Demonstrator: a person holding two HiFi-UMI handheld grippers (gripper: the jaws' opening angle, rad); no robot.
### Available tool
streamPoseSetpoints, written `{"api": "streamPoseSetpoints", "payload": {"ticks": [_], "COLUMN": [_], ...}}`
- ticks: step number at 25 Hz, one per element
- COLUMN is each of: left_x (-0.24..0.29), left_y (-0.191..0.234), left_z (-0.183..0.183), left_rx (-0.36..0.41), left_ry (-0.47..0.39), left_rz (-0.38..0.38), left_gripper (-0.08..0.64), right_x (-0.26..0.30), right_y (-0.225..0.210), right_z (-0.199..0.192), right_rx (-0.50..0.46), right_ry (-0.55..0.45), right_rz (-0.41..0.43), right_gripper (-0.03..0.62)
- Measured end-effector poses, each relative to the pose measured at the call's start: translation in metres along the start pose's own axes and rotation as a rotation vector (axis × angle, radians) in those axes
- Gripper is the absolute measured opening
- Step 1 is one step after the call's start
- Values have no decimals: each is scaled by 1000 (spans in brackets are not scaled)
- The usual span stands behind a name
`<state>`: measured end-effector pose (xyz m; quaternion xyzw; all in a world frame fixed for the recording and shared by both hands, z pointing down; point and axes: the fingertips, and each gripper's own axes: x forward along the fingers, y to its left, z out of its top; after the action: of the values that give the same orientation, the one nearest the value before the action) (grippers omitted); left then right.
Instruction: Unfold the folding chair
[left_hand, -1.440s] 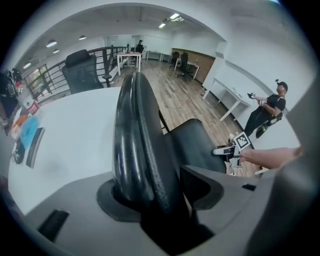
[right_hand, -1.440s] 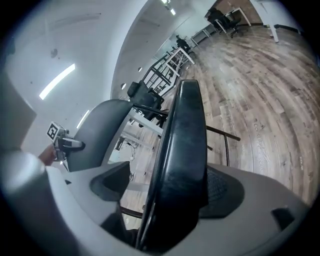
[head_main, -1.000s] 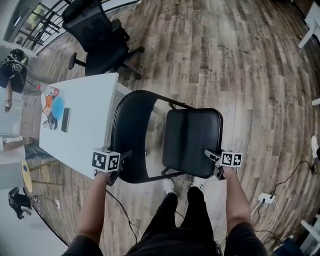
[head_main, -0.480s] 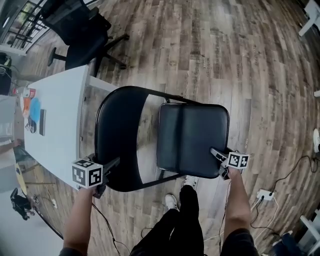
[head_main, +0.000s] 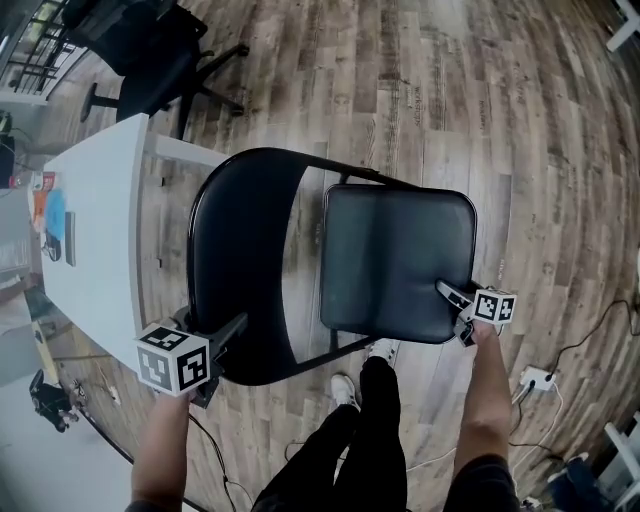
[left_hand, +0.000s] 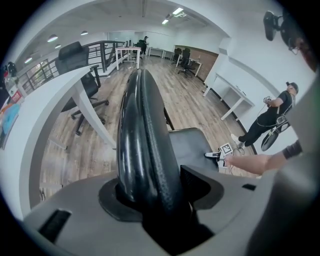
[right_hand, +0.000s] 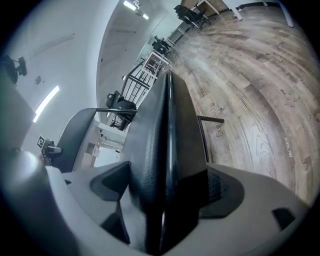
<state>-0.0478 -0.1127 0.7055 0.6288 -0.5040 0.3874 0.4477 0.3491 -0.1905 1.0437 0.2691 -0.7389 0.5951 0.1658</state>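
Grey moulded left gripper (head_main: 235, 329) and right gripper (head_main: 447, 291), dark textured pads (right_hand: 222, 192) inside the jaws, white cube (head_main: 176, 360) with black square markers behind each pair of jaws, black trousers (head_main: 372, 440), white shoes (head_main: 343, 388)

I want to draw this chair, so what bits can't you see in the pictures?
- Chair's feet: the head view looks down, so the seat and backrest cover them.
- Small things on the white table: head view, too small to name.
- Office chair: head view, the top edge cuts it off.
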Motion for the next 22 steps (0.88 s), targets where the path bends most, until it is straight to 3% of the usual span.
{"api": "streamPoseSetpoints", "payload": {"ticks": [4,9,13,15,18,22], "left_x": [6,8,-1,-23,-57,-103], "left_y": [-18,-19,-21,-16,-20,-36], "left_z": [4,3,11,13,4,-13], "left_rx": [11,4,-74,-126,-142,-159], "left_ry": [-12,-28,-167,-254,-318,-451], "left_rz": [-12,-10,-66,-70,-46,-40], "left_gripper": [232,232,230,232,233,232], "right_x": [4,3,-20,-47,-97,-172], "right_y": [-7,-15,-16,-9,17,94], "right_z": [-3,0,6,16,27,40], "right_rx": [18,-7,-16,-56,-126,-203], "right_ry": [31,-1,-45,-93,-189,-426], "right_rz": [6,18,2,-30,-72,-163], "right_gripper": [429,430,431,430,430,428]}}
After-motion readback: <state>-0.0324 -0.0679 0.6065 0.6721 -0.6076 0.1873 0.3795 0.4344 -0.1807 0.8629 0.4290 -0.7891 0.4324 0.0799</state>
